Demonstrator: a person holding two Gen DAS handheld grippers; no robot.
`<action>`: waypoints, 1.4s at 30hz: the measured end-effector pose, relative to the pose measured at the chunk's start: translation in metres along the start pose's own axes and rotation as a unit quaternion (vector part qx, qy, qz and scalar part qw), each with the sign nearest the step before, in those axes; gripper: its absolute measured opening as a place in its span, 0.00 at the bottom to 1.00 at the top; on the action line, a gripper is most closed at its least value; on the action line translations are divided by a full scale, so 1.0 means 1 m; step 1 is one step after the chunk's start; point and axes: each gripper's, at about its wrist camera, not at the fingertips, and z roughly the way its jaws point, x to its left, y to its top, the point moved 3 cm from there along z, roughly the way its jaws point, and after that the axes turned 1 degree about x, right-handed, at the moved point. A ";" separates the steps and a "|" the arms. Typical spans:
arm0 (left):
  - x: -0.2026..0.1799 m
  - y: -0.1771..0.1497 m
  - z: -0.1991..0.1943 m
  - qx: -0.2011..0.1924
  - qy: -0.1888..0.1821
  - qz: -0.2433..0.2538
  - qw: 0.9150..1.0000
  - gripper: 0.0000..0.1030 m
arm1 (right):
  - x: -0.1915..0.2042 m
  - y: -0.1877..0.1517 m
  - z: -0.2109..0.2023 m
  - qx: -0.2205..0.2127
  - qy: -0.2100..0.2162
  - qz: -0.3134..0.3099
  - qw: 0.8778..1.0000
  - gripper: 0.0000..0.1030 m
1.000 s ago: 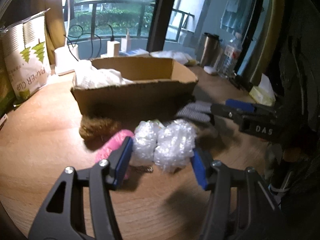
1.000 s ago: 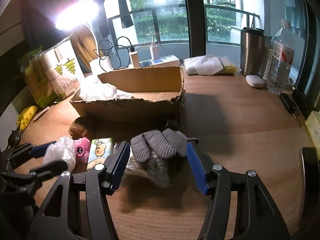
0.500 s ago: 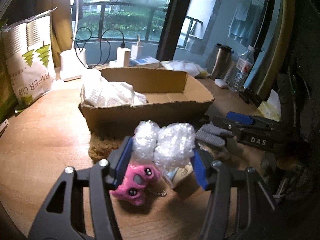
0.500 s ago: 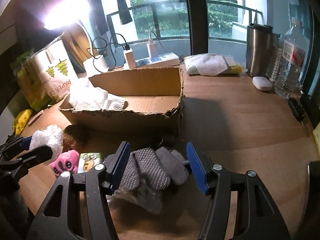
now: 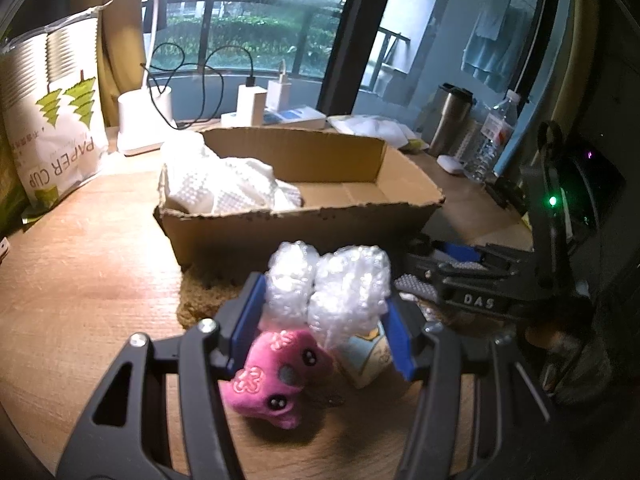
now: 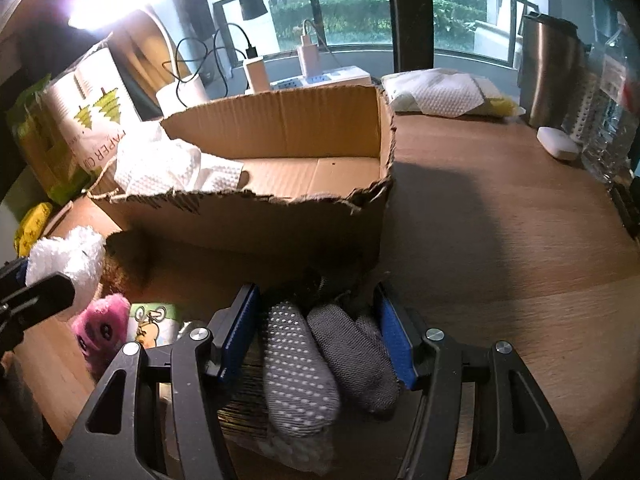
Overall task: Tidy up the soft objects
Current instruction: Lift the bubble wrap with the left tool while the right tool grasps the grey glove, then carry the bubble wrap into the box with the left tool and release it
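Left gripper [image 5: 326,328] was clamped on a wad of bubble wrap [image 5: 332,284], both blue pads pressed into its sides; the wad was held above the desk [image 5: 80,280], in front of the near wall of the cardboard box [image 5: 304,232]. Below the wad lay a pink plush toy [image 5: 276,376] on the desk, and just right of it a small printed packet [image 5: 368,356]. A brown fuzzy item [image 5: 200,300] lay against the foot of the box, partly behind the left pad.

Right gripper [image 6: 316,336] was closed on a grey dotted glove [image 6: 316,360], its fingers bunched between the blue pads and pointing toward the camera. Whether the glove was lifted clear or resting on the desk could not be told. A piece of clear bubble wrap [image 6: 296,448] showed under the glove at the bottom edge of the right wrist view. The right gripper sat close to the near right corner of the box.

The box was open-topped with a torn near rim. White embossed paper towel [image 6: 172,168] was bundled in its left end; the rest of the floor was bare cardboard.

Behind the box: a bag of paper cups [image 5: 52,120], chargers with cables [image 5: 252,100], a steel tumbler [image 6: 548,72], a water bottle [image 5: 494,136] and a folded white cloth [image 6: 436,92].
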 end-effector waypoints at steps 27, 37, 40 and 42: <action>-0.029 0.015 -0.018 -0.025 0.005 0.025 0.999 0.55 | -0.010 0.013 -0.080 -0.114 0.005 -0.023 0.993 0.28; -0.054 0.038 -0.009 -0.038 0.006 0.047 0.998 0.55 | -0.034 0.021 -0.105 -0.147 0.005 -0.015 0.989 0.28; -0.060 0.047 -0.002 -0.039 0.009 0.050 0.998 0.55 | -0.042 0.025 -0.109 -0.156 0.005 -0.013 0.988 0.28; -0.064 0.052 0.004 -0.039 0.010 0.050 0.998 0.55 | -0.047 0.027 -0.110 -0.159 0.005 -0.011 0.987 0.28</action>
